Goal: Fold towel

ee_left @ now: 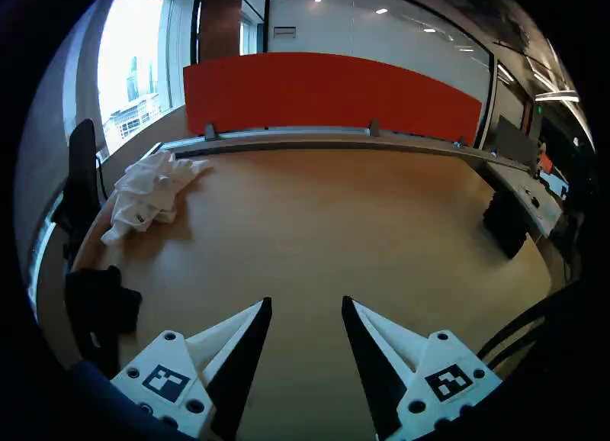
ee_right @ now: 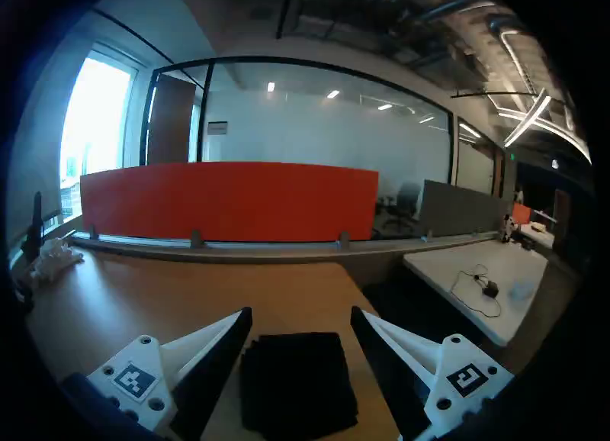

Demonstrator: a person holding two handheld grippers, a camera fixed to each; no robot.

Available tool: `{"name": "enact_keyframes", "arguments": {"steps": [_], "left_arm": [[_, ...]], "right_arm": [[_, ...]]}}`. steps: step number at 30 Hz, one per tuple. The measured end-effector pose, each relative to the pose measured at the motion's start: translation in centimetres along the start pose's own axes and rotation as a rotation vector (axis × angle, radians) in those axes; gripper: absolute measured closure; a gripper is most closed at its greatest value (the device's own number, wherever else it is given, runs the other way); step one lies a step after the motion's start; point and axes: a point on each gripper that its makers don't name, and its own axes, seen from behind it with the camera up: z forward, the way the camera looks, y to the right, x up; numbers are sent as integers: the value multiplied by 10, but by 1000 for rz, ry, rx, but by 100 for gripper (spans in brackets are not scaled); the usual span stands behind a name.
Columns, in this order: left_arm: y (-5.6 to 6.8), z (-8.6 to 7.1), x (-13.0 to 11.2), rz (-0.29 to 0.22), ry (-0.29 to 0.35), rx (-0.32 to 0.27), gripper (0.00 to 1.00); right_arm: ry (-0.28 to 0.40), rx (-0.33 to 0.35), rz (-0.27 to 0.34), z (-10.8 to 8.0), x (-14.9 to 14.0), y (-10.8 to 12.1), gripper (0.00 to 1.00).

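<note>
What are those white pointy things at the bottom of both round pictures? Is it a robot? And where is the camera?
It is no robot. A person holds a two-finger grabbing tool in each hand, and a small camera rides on each tool, looking forward along its fingers. The white pointy shapes are those fingers.

The left gripper view looks past the left gripper. Its fingers are apart and hold nothing. Ahead lies a wooden table with a crumpled pile of white towels far off to the left, a dark cloth near the edge, and a red screen at the back.

The right gripper view looks past the right gripper. It is open too. A neatly folded black towel lies on the table between its fingers, not gripped.
</note>
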Motion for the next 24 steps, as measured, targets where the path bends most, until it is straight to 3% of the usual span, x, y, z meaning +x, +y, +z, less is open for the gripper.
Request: {"name": "enact_keyframes", "arguments": {"steps": [14,24], "left_arm": [[-17,3,62,56,188,53,33],[-35,2,113,13,336,85,33]], "right_arm": [[59,25,-18,-8,30,-26,0],[70,48,-32,-13,44,-51,0]]}}
